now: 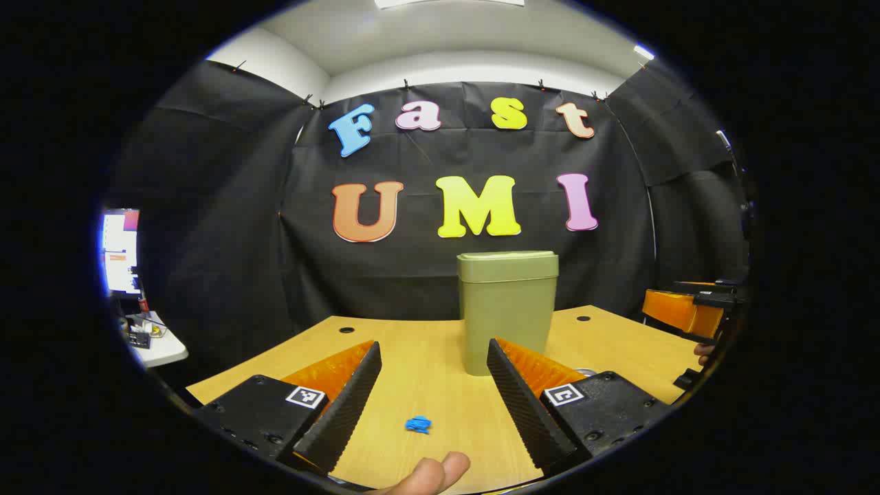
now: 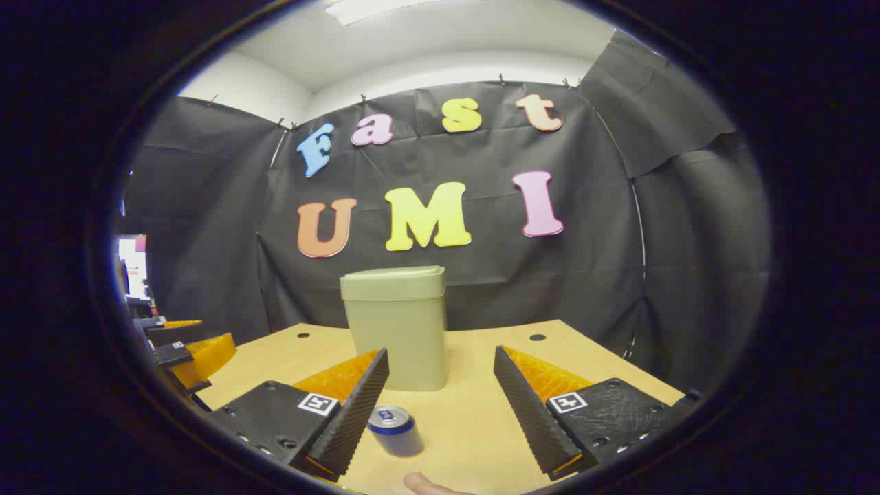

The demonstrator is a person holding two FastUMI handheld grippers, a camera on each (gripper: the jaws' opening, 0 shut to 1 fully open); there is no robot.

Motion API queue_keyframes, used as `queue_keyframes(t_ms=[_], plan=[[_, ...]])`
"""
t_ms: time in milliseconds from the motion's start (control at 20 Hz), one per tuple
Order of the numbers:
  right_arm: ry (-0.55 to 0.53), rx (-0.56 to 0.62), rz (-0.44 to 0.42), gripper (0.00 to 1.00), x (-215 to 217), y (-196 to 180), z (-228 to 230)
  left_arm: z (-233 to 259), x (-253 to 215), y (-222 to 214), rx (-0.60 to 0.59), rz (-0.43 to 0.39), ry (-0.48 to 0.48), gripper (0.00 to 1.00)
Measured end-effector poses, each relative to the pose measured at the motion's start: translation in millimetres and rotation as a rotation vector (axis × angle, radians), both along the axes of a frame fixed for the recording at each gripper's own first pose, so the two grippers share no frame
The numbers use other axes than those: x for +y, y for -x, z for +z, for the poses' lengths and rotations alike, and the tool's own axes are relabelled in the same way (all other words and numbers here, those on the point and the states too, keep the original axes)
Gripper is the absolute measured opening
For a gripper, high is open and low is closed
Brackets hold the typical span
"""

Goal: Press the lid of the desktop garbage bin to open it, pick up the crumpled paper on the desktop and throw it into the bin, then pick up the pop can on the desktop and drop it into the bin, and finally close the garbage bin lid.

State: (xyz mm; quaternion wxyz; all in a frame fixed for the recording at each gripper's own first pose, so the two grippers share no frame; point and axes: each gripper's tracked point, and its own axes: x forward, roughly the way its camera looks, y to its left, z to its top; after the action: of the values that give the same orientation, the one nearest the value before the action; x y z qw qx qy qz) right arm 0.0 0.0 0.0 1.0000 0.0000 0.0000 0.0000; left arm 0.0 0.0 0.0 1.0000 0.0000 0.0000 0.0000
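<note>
An olive-green garbage bin (image 1: 507, 309) stands upright on the wooden desktop (image 1: 426, 385), its lid down. A small blue crumpled paper (image 1: 418, 425) lies on the wood between the fingers of my left gripper (image 1: 433, 344), which is open and empty. In the right gripper view the bin (image 2: 399, 323) stands ahead to the left. A blue pop can (image 2: 395, 430) stands upright close to the left finger of my right gripper (image 2: 441, 350), which is open and holds nothing. Each gripper shows at the edge of the other's view: the right gripper (image 1: 687, 309) and the left gripper (image 2: 185, 344).
Black cloth walls close off the back and sides of the desktop (image 2: 481, 412), which has small round holes near its far edge. A lit screen (image 1: 120, 251) and a white side table (image 1: 155, 344) with small items sit off to the left. A person's fingertip (image 1: 430, 474) shows at the bottom.
</note>
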Motion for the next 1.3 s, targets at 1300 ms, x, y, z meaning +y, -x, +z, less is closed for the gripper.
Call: queue_keyframes(t_ms=[1300], plan=[[0.082, 0.008, 0.026, 0.94, 37.6, 17.5, -12.3, -31.0, 6.0, -8.9, 0.072, 0.042, 0.023, 1.0]])
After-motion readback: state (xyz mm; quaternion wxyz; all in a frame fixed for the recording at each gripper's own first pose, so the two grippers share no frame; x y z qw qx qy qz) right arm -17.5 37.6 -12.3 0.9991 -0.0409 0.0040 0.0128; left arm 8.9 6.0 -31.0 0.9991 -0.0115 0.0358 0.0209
